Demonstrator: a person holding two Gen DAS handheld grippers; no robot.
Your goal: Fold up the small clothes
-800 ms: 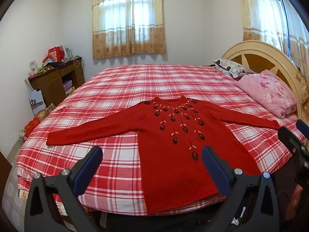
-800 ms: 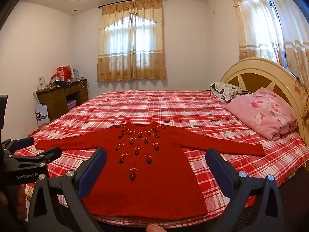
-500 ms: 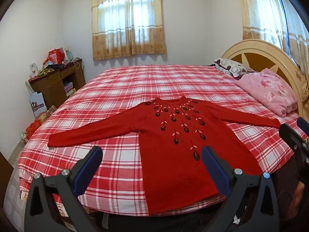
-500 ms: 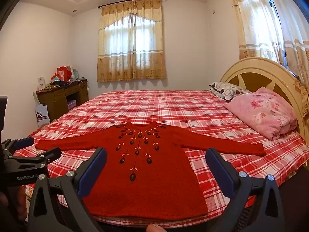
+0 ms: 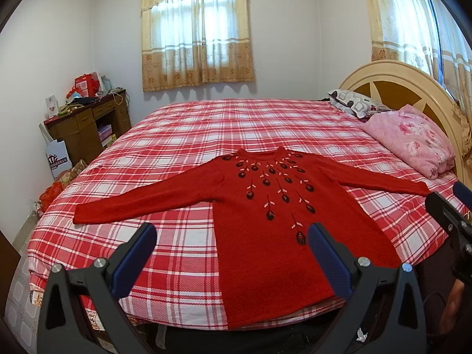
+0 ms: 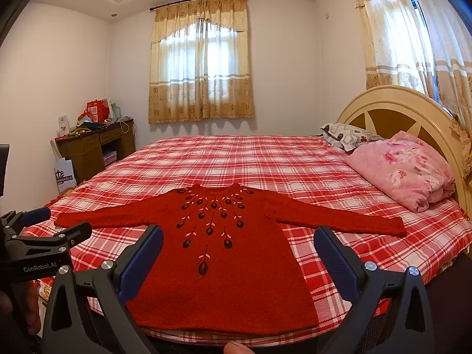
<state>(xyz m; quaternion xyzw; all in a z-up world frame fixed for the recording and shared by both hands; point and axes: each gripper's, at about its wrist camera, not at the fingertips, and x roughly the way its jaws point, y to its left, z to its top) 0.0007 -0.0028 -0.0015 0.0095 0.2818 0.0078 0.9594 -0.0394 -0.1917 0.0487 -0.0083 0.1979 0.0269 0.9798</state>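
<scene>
A red knitted sweater (image 5: 265, 224) with dark embroidered flowers lies flat on the plaid bed (image 5: 206, 129), both sleeves spread out, hem at the near edge. In the right wrist view the same sweater (image 6: 224, 265) fills the near middle. My left gripper (image 5: 233, 236) hangs open in front of the bed's near edge, nothing between its blue pads. My right gripper (image 6: 239, 242) is open too and holds nothing, in front of the hem. Each gripper also shows at the edge of the other's view: the right gripper (image 5: 451, 203) and the left gripper (image 6: 44, 224).
A pink folded quilt (image 5: 413, 138) and a patterned pillow (image 5: 354, 103) lie by the headboard (image 5: 392, 73) at the right. A brown desk (image 5: 85, 124) with clutter stands at the left wall, bags on the floor beside it. A fingertip (image 6: 236, 348) shows at the bottom.
The left wrist view has tilted up slightly, so the sweater sits a little lower in it. The right gripper and the sweater have not moved.
</scene>
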